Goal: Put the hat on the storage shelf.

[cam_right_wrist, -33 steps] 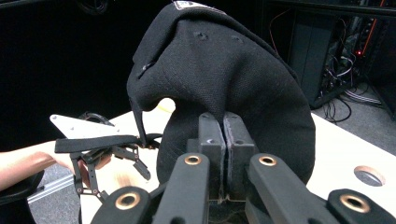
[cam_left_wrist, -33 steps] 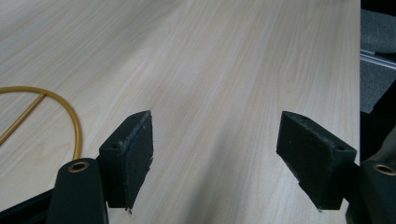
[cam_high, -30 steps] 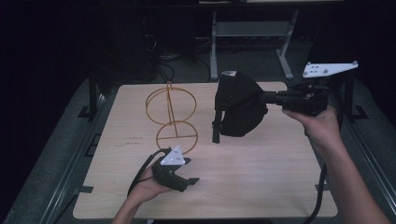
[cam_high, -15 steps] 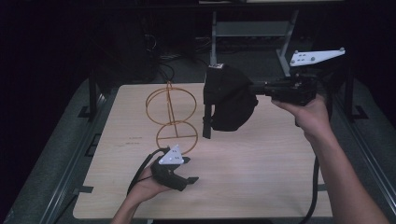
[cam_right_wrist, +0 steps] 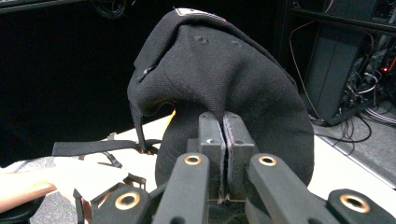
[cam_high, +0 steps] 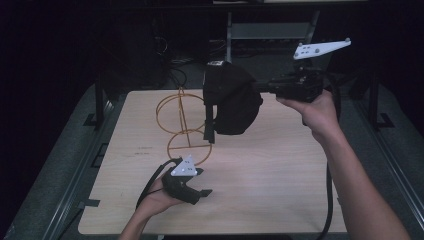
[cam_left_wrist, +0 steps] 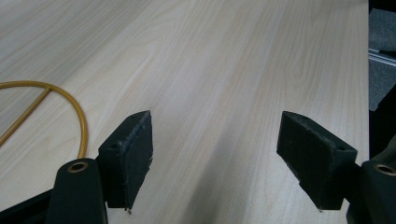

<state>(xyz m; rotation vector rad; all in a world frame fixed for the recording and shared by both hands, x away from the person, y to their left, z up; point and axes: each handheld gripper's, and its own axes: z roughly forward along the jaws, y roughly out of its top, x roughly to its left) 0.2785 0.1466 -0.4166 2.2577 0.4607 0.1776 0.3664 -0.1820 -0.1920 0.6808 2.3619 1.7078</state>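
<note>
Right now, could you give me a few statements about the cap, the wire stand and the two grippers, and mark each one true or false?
1. The right gripper is shut on the black cap. True.
2. The cap lies flat on the table. False: it hangs in the air above the table, held by the right gripper.
3. The left gripper has its jaws open with nothing between them. True.
4. The left gripper holds the wire stand. False: the stand sits on the table beside it, not between its jaws.
5. The wire stand is orange-gold. True.
</note>
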